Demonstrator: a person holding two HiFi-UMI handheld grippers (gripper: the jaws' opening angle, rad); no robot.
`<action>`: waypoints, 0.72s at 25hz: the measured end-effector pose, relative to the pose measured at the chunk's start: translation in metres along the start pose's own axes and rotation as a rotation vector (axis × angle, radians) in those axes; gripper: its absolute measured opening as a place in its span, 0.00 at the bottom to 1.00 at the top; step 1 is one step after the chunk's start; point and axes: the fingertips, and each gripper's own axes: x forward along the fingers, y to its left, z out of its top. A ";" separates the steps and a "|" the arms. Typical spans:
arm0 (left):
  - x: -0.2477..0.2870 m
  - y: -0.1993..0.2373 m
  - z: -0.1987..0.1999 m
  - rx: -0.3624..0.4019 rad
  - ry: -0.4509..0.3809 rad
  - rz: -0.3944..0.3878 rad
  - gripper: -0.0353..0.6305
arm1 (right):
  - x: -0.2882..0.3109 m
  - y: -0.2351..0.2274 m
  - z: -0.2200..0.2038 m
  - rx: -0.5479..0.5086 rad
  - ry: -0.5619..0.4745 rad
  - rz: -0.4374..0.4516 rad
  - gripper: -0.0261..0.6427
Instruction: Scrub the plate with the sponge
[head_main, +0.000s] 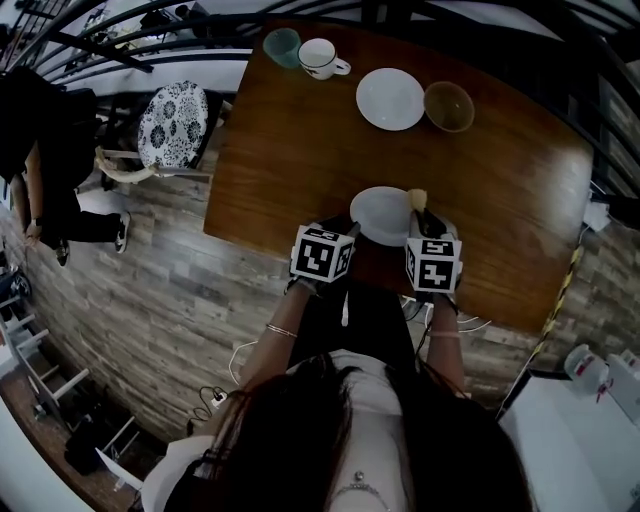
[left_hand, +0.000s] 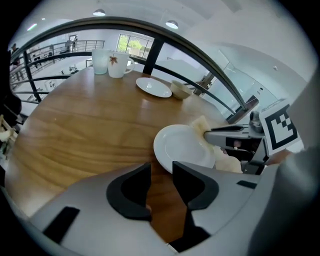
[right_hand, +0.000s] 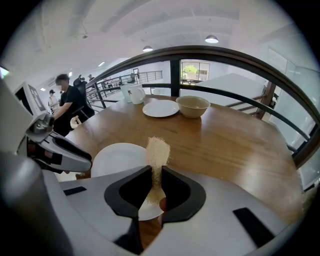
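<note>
Left tool (left_hand: 161, 172) by plate (left_hand: 182, 145), wooden table (left_hand: 90, 125), plank floor (head_main: 150, 290).

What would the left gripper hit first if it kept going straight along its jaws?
Most likely the near rim of the white plate, just ahead of the left gripper, whose jaws are open and empty. Height is unclear; it might pass over.

white plate (right_hand: 117, 159) flat, beige sponge (right_hand: 158, 150) upright
</note>
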 end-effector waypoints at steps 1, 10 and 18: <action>0.002 0.000 -0.001 -0.013 0.007 -0.005 0.24 | 0.001 0.002 0.001 -0.002 0.002 0.005 0.16; 0.005 -0.003 -0.002 -0.086 0.060 -0.063 0.25 | 0.015 0.023 0.008 -0.014 0.022 0.074 0.15; 0.007 -0.005 -0.003 -0.061 0.107 -0.071 0.29 | 0.029 0.066 0.018 -0.062 0.037 0.185 0.15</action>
